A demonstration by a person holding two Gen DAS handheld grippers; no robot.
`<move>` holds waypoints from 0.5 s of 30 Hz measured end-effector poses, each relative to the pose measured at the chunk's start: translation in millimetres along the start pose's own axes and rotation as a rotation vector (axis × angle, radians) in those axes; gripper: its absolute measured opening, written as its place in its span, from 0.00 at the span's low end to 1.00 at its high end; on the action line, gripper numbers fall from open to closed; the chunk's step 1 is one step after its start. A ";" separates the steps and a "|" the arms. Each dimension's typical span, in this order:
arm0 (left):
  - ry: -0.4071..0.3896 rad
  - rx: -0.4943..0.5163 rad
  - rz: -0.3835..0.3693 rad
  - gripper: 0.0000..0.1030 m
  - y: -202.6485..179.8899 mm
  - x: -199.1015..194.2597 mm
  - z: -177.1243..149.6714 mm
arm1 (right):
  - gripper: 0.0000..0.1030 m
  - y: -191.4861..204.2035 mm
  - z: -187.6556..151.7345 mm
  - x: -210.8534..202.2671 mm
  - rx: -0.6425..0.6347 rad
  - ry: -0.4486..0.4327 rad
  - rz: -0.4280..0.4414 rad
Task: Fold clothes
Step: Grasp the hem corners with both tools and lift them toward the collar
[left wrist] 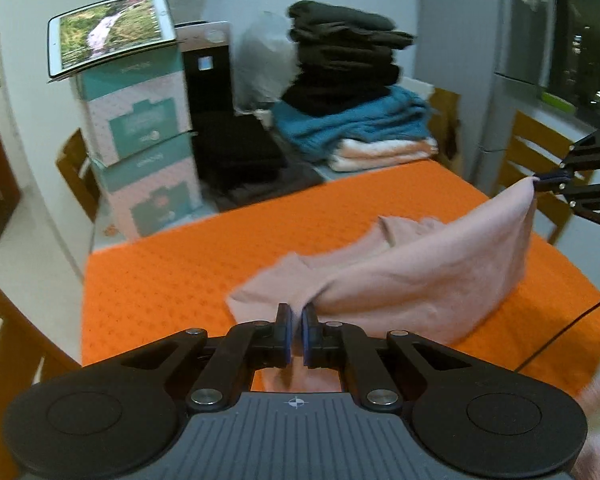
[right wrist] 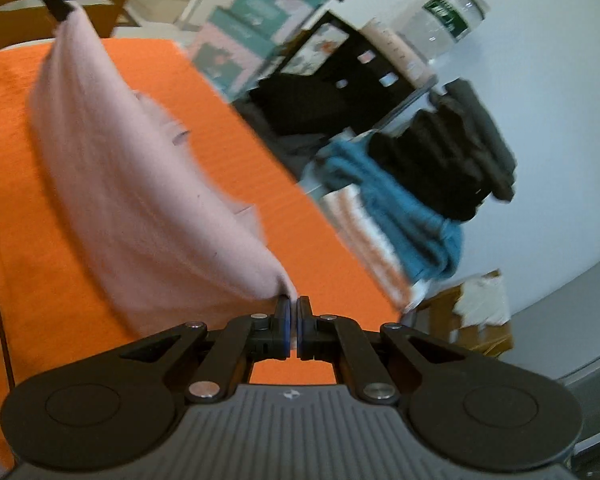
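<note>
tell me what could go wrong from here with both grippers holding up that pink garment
Each grip is only a small pinch: the left gripper and right gripper hold the pink garment by its edges, so a corner could slip free. The cloth sags unevenly onto the orange table cover and may fold crooked.

Both grippers point downward, the left gripper and the right gripper each with fingers pinched nearly together on a corner of cloth.
</note>
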State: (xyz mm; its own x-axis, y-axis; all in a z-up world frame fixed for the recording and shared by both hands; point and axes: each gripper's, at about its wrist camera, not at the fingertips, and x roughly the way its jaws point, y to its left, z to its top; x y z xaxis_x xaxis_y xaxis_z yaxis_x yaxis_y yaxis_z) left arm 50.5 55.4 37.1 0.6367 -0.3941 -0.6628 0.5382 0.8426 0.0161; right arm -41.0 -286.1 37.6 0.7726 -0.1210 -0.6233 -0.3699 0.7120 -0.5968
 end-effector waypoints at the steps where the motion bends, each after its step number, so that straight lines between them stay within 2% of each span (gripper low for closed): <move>1: 0.009 -0.022 0.015 0.07 5.3 10.4 6.8 | 0.03 -4.3 5.4 14.8 -0.002 0.006 -0.005; 4: 0.042 -0.071 0.046 0.07 19.5 48.5 26.7 | 0.03 -13.9 17.9 62.2 0.005 0.038 0.001; 9: 0.140 -0.101 0.083 0.07 38.0 122.1 38.3 | 0.03 -16.2 23.9 141.8 0.008 0.124 0.066; 15: 0.227 -0.144 0.106 0.06 54.3 172.1 35.7 | 0.03 -4.9 21.3 198.0 -0.034 0.184 0.130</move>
State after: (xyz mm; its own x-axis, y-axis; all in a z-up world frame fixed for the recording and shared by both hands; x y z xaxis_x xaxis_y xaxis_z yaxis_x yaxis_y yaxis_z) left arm 209.1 20.2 -49.4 0.5371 -0.2223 -0.8137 0.3807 0.9247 -0.0013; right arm 124.8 -298.8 -72.1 0.6113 -0.1564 -0.7758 -0.4794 0.7068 -0.5202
